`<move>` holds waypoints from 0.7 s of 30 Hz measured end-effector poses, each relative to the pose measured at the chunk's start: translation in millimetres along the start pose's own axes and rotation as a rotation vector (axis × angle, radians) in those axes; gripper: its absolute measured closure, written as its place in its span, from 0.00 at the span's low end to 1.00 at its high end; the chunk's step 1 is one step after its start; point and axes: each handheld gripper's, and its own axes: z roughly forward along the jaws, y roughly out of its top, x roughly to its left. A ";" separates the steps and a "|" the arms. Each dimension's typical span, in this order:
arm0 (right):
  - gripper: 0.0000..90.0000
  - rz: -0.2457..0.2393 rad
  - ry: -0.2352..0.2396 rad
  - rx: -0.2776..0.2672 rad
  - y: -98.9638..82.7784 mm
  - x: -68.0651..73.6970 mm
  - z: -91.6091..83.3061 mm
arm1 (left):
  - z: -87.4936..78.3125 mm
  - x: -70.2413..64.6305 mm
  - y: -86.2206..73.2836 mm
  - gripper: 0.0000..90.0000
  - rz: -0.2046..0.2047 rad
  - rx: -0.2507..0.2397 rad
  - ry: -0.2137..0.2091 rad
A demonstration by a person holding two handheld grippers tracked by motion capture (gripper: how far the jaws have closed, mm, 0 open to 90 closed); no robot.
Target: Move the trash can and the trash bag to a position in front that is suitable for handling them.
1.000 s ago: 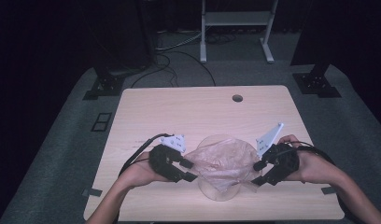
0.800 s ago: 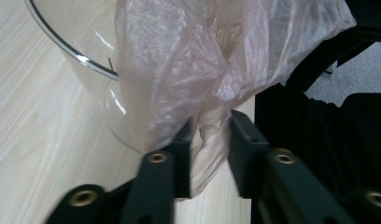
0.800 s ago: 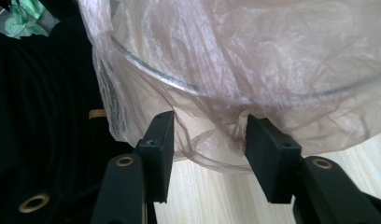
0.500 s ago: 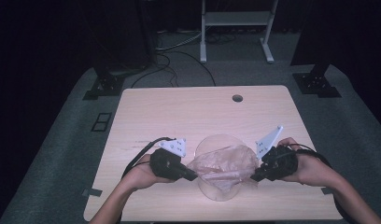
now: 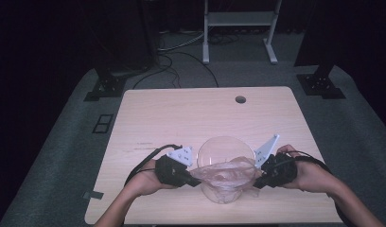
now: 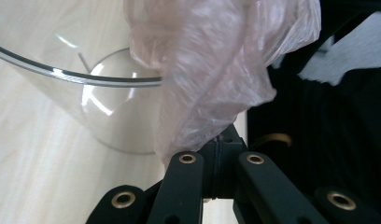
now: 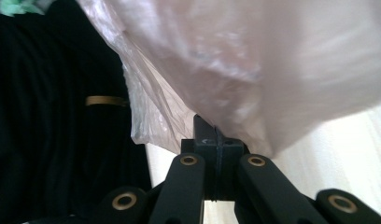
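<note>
**Thin bag pinched at both edges over the bowl**

The plastic bag [image 5: 224, 171] is featherlight, limp and slippery, so its edges are the sensible hold. It drapes over the clear glass bowl [image 5: 227, 146] on the tabletop [image 5: 191, 113]. The left gripper [image 5: 193, 179] and right gripper [image 5: 257, 182] have jaws fully closed, each pinching bag film. A second ago both stood open around it; the bag now looks stretched tauter.

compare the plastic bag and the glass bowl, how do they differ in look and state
The plastic bag is thin, crumpled and pinkish; the glass bowl is rigid, smooth and colourless. The bag is pinched at each end by the left tongs and right tongs and stretched across the bowl's near side; the bowl stands free and upright on the table. Both are see-through.
</note>
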 end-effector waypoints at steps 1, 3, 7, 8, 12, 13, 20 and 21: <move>1.00 0.001 -0.009 0.002 0.2 -1.0 1.2 | 0.6 0.1 0.2 1.00 0.002 0.003 0.004; 1.00 0.006 -0.011 0.001 0.7 -2.1 2.9 | 2.4 0.4 0.9 1.00 0.011 0.020 0.023; 1.00 0.008 -0.039 0.010 1.0 -3.8 5.2 | 1.9 0.9 0.2 1.00 0.017 0.025 0.043; 1.00 0.008 -0.046 0.009 0.7 -3.7 4.6 | 0.5 1.2 -0.5 1.00 0.017 0.022 0.040; 0.82 0.026 -0.040 -0.042 -6.2 -2.4 -4.4 | -11.1 -2.4 -3.0 0.82 0.001 -0.013 0.036; 0.80 0.031 -0.041 -0.061 -8.9 -0.7 -9.5 | -13.4 -3.3 -2.9 0.78 -0.002 -0.015 0.043; 0.72 0.014 -0.071 -0.139 -15.6 11.6 -35.4 | -30.7 -14.7 2.9 0.66 0.005 -0.042 0.031; 0.72 0.009 -0.084 -0.144 -15.7 14.0 -38.5 | -32.8 -16.4 3.1 0.65 0.007 -0.044 0.023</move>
